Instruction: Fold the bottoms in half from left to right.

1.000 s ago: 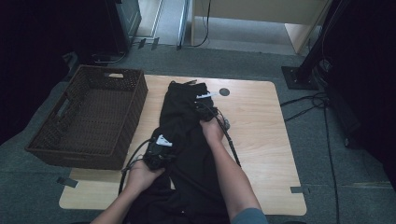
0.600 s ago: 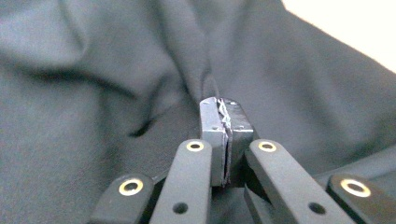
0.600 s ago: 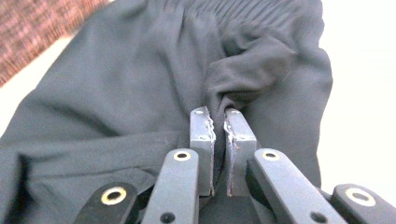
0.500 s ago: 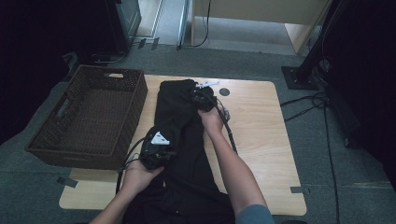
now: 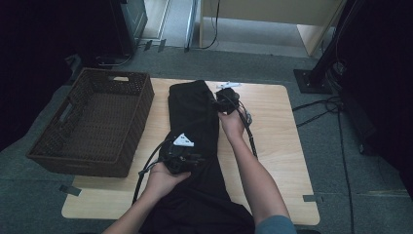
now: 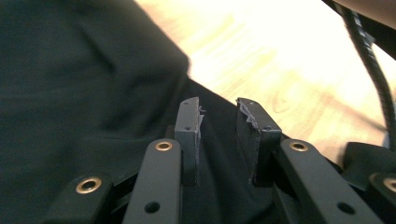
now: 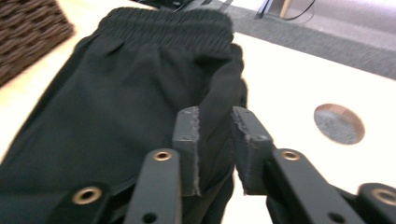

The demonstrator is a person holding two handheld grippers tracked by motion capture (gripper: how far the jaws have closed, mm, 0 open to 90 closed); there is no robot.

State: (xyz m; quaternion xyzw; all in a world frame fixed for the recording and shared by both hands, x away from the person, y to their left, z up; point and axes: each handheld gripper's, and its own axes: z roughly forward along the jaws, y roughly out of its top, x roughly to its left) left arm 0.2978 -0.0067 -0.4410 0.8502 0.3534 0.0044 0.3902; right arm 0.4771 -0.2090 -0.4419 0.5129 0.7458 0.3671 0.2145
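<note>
Black trousers [image 5: 192, 112] lie lengthwise on the wooden table [image 5: 277, 146], with the elastic waistband [image 7: 163, 23] at the far end and the legs running off the near edge. My left gripper [image 5: 185, 157] hovers over the middle of the trousers. Its jaws have just been opening and stand apart [image 6: 218, 109] above the dark cloth [image 6: 70, 93], pressing on nothing. My right gripper [image 5: 225, 101] is at the trousers' right edge near the waistband. Its jaws have also just been opening [image 7: 215, 119], and a fold of the cloth [image 7: 126, 79] lies loosely between them.
A dark wicker basket [image 5: 92, 122] stands at the table's left side, close to the trousers. A round hole [image 7: 338, 122] is cut in the tabletop to the right of the waistband. Bare wood stretches to the right of my right forearm [image 5: 253, 170]. A black cable [image 5: 146, 170] trails from the left gripper.
Both hands have lifted and shifted a little to the right and away from the person. The trousers now lie narrower and flatter on the table.
</note>
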